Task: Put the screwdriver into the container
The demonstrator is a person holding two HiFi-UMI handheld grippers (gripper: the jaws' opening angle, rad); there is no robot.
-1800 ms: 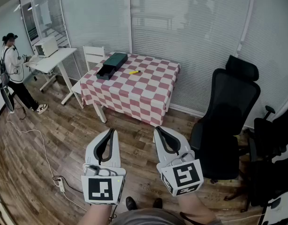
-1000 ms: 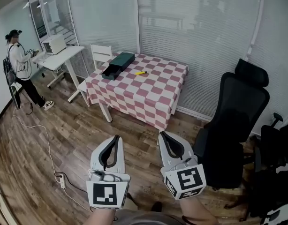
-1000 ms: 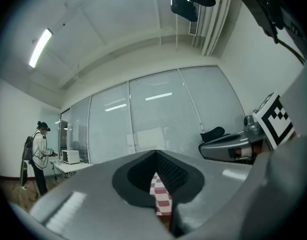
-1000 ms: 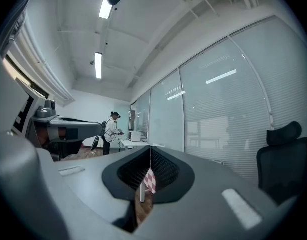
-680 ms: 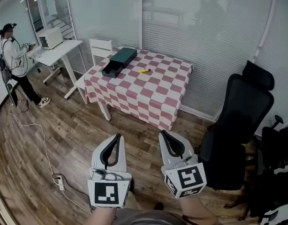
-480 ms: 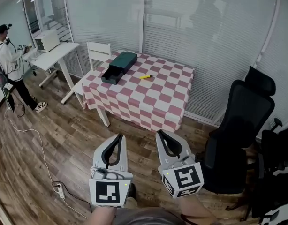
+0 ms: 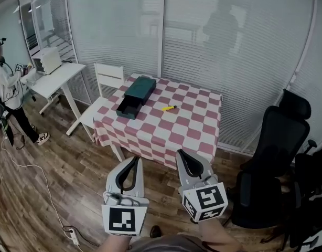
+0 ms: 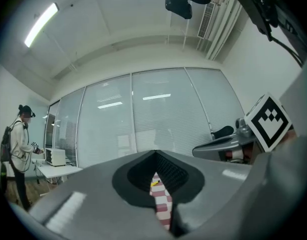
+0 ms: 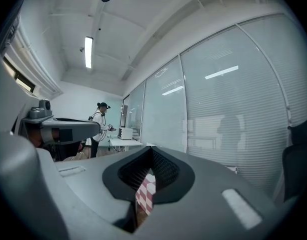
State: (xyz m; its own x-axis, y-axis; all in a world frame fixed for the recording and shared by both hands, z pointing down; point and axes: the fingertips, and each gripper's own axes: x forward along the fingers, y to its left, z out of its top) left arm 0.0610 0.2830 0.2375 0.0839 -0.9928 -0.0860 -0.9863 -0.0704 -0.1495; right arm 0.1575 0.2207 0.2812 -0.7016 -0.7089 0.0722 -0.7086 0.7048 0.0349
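Left claw and right claw are closed, empty, well short of the table, where the screwdriver lies toward its far edge, near the container at the far-left corner.

Light: bright and even, from a ceiling strip; no hard shadows.
Glare: lamp streaks and a dim dark shape on the glass wall.
Edges: fisheye bend; black corners in my gripper views.
Focus: my left gripper and right gripper loom soft; room sharp.
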